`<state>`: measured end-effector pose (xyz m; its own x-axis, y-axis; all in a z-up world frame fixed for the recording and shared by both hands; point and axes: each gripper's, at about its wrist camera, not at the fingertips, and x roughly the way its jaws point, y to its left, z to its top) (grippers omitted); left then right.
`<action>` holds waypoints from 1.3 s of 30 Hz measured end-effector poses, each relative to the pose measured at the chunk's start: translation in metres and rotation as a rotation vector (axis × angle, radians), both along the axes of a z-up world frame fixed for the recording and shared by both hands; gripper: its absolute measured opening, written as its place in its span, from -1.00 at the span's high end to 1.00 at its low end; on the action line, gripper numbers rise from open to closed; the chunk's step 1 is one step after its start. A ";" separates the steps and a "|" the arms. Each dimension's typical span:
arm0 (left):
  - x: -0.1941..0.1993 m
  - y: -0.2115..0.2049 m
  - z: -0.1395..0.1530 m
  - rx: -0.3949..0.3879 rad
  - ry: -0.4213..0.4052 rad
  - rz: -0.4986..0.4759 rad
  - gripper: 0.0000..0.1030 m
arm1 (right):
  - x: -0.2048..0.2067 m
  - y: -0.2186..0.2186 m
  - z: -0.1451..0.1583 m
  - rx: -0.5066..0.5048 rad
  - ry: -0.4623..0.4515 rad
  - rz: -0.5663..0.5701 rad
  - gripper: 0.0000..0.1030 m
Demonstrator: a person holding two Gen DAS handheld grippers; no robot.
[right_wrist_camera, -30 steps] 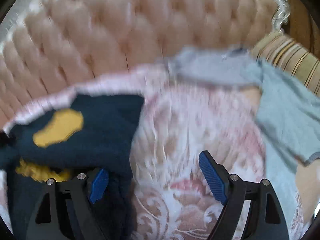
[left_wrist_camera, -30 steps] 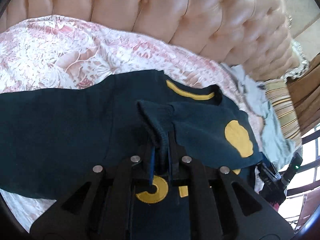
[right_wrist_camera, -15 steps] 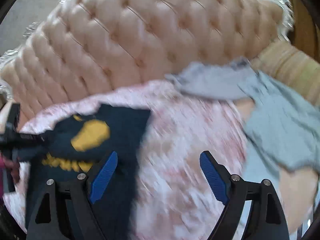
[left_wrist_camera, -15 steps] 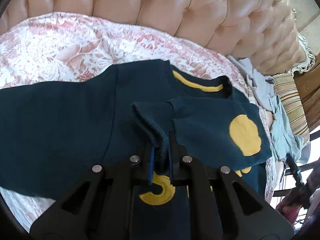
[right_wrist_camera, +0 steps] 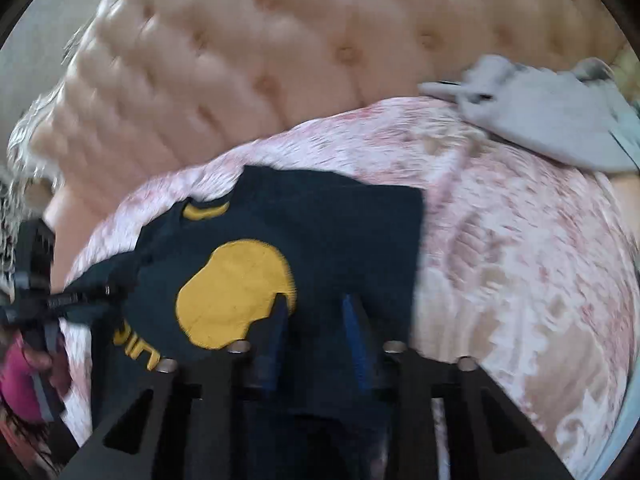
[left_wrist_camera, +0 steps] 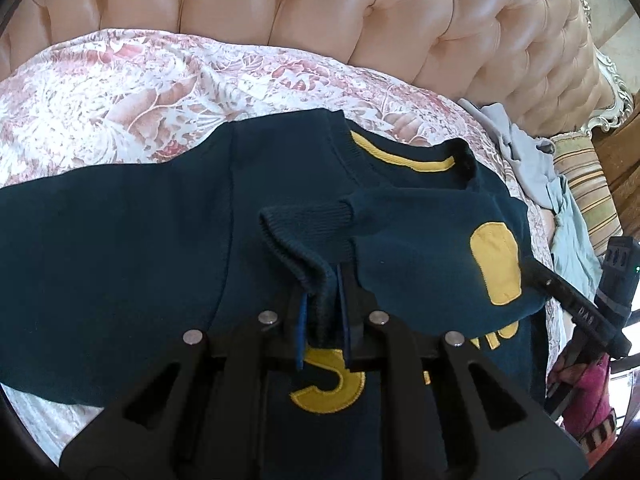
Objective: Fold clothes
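Left tongs (left_wrist_camera: pixel 323 312): blue pads pinched on the ribbed cuff (left_wrist_camera: pixel 298 240) of a dark teal knit sweater with yellow letters and a yellow elbow patch (left_wrist_camera: pixel 120 240), though just easing apart, cuff between them and pressed. Cuff raised slightly off the garment, sleeve drawn across the chest toward the collar side.

Right tongs (right_wrist_camera: pixel 316 322): closing now, blue pads narrowed over dark sweater cloth beside the yellow oval patch (right_wrist_camera: pixel 236 292); cloth lying under and between the pads, but no clear pinch visible through the blur, so read as not yet gripping.

Outward from both: sweater spread flat on a pink-and-white floral bedspread (left_wrist_camera: pixel 120 92), neck with yellow-lined collar (left_wrist_camera: pixel 404 156) toward the tufted peach leather headboard (left_wrist_camera: pixel 320 12). One sleeve stretched out flat to the left of the left view; the other sleeve, with the patch, already laid over the body. Yellow applique letters (left_wrist_camera: pixel 332 388) showing directly beneath the left tongs.

Progress, judged: early to middle. One sleeve folded in, far sleeve not yet folded, body not yet halved. Probably next: release of the cuff, then the other sleeve.

Farther out: a crumpled pale grey-blue garment (right_wrist_camera: pixel 552 120) near the headboard's right end, apparently waiting its turn, beside a striped cushion (left_wrist_camera: pixel 588 200)
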<state>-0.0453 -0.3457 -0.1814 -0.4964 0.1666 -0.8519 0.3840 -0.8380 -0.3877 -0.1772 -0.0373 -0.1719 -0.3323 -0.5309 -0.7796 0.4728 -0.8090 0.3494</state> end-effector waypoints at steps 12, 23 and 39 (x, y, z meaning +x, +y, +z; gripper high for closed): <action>-0.002 0.024 0.008 -0.200 0.005 -0.067 0.64 | -0.010 -0.040 0.011 0.182 0.118 0.014 0.03; -0.002 0.027 0.008 -0.243 -0.007 -0.055 0.41 | -0.049 -0.052 -0.006 0.316 0.102 0.001 -0.80; 0.006 0.008 -0.005 -0.232 -0.050 0.039 -0.99 | -0.063 -0.029 -0.016 0.236 0.006 -0.064 -1.00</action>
<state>-0.0395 -0.3377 -0.1868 -0.4546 -0.0554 -0.8890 0.4321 -0.8864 -0.1658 -0.2406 -0.0661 -0.1883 -0.3646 -0.3121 -0.8773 0.4198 -0.8961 0.1443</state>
